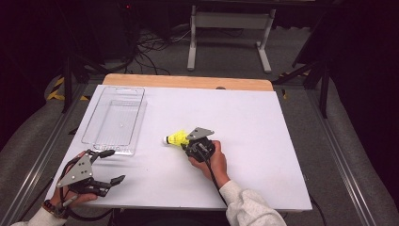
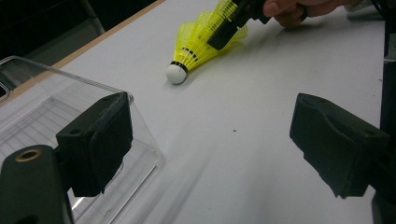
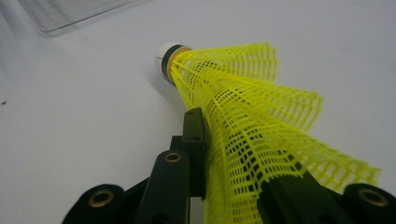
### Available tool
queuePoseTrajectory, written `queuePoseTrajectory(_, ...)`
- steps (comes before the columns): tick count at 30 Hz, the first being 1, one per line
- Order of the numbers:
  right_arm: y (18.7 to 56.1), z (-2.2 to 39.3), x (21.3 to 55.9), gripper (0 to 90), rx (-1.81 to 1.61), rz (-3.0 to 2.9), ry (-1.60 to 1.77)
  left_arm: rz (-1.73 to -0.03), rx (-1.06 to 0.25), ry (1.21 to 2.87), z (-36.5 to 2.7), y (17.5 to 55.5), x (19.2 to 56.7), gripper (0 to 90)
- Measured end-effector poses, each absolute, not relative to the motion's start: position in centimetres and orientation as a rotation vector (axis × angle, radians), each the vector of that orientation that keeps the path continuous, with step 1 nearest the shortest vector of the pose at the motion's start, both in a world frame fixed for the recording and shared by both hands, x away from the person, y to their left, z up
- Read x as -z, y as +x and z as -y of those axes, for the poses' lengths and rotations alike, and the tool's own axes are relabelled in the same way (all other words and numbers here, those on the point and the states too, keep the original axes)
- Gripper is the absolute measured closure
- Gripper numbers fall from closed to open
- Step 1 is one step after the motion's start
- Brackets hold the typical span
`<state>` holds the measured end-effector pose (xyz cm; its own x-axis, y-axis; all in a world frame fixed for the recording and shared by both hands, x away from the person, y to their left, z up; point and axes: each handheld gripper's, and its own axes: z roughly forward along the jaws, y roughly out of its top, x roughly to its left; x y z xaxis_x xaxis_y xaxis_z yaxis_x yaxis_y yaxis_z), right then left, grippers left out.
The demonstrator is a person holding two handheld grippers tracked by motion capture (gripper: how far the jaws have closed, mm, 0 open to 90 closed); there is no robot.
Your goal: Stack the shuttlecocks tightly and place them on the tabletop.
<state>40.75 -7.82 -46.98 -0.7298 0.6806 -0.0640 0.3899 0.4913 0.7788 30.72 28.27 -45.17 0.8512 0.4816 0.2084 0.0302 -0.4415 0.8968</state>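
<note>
Shuttlecock (image 1: 175,138), bright yellow plastic with a white cork tip, lying on its side around the middle of the high view, a bit left of centre on the white table (image 1: 263,141). Cork end pointing left, skirt fanning out to the right. Right gripper (image 1: 188,142) clamped on the skirt, squashed mesh clearly visible between the black pads in the right gripper view (image 3: 233,154), cork tip (image 3: 164,58) up in the upper left middle of that frame. No earlier look to compare, so just calling it gripping the shuttlecock. Hand wrapped around the tool just right of it, pale sleeve coming up from the bottom edge.

Left gripper (image 1: 109,165) parked at the lower left of the high view, wide open, nothing between the pads, sitting near the front edge of the table. Same thing from its own camera: two black pads (image 2: 98,140) far apart, bare table between them, shuttlecock (image 2: 201,42) up at the top centre with the other tool pinching its skirt.

Clear plastic bin (image 1: 115,120) in the upper left part of the table, long side running away from the person, near corner just beside the left tool (image 2: 56,107). Shuttlecock well apart from the bin, off to its right
</note>
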Motion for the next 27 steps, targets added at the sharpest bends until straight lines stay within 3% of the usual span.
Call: queuePoseTrajectory(27,40.4,9.7,46.0,84.0,-1.199,-2.345,0.889,-0.396,-0.533,1.951,-28.7,31.2,45.2,13.2)
